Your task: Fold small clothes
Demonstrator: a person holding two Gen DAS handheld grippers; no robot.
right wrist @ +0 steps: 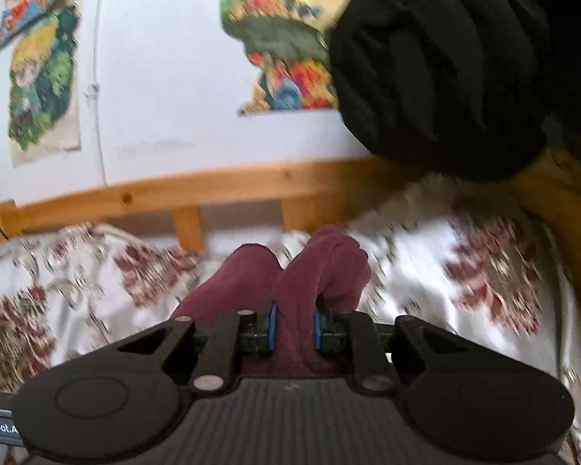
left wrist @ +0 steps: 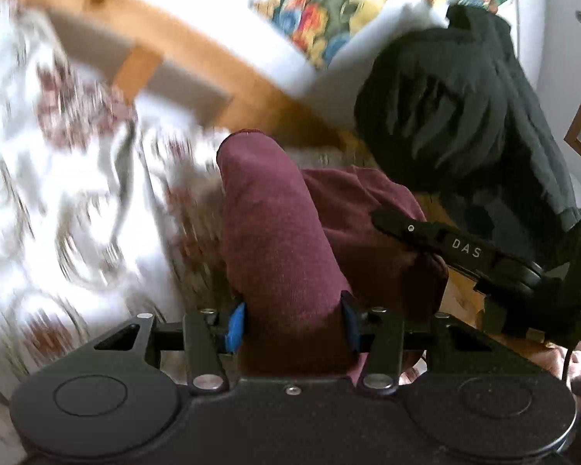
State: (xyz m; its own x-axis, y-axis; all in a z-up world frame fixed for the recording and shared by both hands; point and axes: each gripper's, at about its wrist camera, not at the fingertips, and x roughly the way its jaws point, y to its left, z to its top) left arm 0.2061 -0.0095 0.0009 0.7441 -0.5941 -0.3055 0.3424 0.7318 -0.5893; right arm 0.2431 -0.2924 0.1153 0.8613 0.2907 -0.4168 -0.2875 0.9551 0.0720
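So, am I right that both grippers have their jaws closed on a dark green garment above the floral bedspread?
Not quite: the garment is maroon, not dark green. Both wrist views show it clamped between the blue pads of the left gripper and right gripper, above the floral bedspread.

I count one maroon garment [left wrist: 279, 232] over the bed, near the wooden rail at its far edge. I am working two tongs: the left tongs [left wrist: 292, 323] and the right tongs [right wrist: 295, 329], each with two blue pads. One floral bedspread [right wrist: 464, 271] covers the bed. One dark gloved hand [right wrist: 426, 69] shows. On the wall I count three colourful posters [right wrist: 286, 38].
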